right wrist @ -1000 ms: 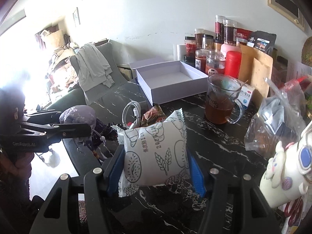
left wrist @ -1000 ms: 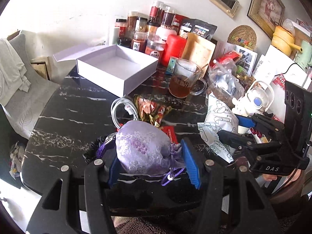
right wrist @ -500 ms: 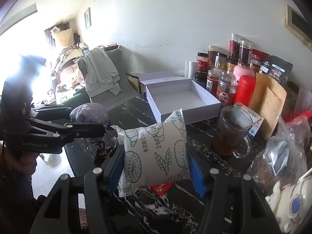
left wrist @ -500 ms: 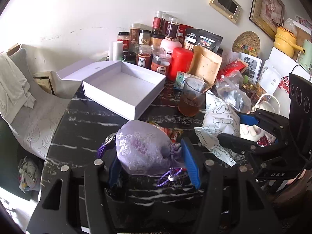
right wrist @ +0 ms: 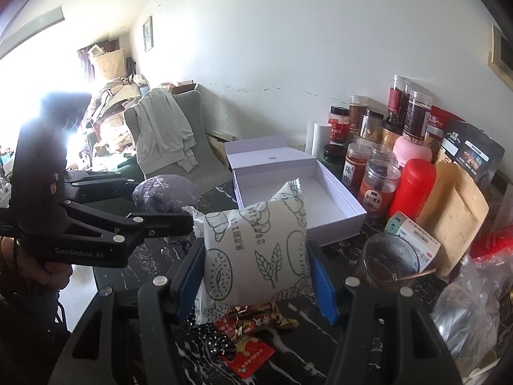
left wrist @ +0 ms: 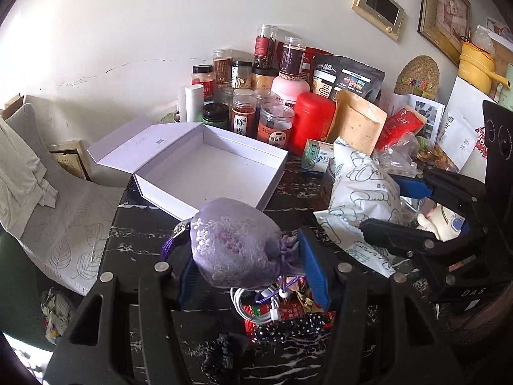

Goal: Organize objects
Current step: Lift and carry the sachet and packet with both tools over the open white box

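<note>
My left gripper (left wrist: 250,269) is shut on a lilac embroidered drawstring pouch (left wrist: 237,243), held above the black marble table (left wrist: 138,234). My right gripper (right wrist: 256,276) is shut on a white snack packet printed with bread and leaf drawings (right wrist: 256,250). An open white box (left wrist: 208,173) with its lid folded back lies just beyond both, empty inside. In the left wrist view the right gripper (left wrist: 381,205) and its packet (left wrist: 359,192) are at the right. In the right wrist view the left gripper (right wrist: 179,208) and pouch (right wrist: 163,195) are at the left.
Jars, a red canister (left wrist: 312,122) and pouches crowd the wall behind the box. A glass mug of tea (right wrist: 389,263) stands right of the packet. A white cable (left wrist: 256,301), candy wrappers (right wrist: 256,320) and a dotted black cloth (left wrist: 288,327) lie below the grippers. A grey chair (right wrist: 170,141) stands beyond the table's left edge.
Both grippers have risen and moved forward toward the white box, carrying the pouch and the packet. The cable and wrappers now lie under and behind the jaws.
</note>
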`<state>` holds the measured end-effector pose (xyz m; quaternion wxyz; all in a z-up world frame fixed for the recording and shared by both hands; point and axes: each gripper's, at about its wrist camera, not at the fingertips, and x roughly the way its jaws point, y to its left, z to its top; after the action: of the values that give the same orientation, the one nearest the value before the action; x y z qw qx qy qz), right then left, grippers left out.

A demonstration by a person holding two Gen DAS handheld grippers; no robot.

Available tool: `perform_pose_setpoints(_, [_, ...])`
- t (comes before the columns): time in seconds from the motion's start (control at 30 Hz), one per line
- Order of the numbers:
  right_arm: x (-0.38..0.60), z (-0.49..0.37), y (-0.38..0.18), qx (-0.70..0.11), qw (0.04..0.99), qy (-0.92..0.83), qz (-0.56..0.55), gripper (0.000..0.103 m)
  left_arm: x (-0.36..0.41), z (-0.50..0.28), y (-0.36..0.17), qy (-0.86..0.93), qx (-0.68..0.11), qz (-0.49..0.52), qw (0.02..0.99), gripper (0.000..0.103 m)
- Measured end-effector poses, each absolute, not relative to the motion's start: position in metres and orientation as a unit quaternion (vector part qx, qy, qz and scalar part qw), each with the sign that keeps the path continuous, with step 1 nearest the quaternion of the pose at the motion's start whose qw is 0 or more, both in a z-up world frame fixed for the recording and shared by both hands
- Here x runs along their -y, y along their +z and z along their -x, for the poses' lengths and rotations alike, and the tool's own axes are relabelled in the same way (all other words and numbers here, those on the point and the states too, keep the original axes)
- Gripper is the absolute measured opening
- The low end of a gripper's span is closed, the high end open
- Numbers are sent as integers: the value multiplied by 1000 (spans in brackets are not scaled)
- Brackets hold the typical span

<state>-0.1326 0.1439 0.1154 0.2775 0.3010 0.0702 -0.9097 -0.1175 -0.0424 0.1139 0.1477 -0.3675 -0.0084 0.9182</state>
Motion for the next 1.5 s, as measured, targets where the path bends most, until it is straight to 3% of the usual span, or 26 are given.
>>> perform_pose_setpoints(0.73, [-120, 263, 123, -81, 254, -922, -281, 62, 67, 276, 102, 931, -25, 349, 109, 55])
perform_pose_setpoints(1.5, [-110, 376, 89, -57, 147, -938, -309, 62, 76, 437, 49, 928, -56, 364, 62, 55])
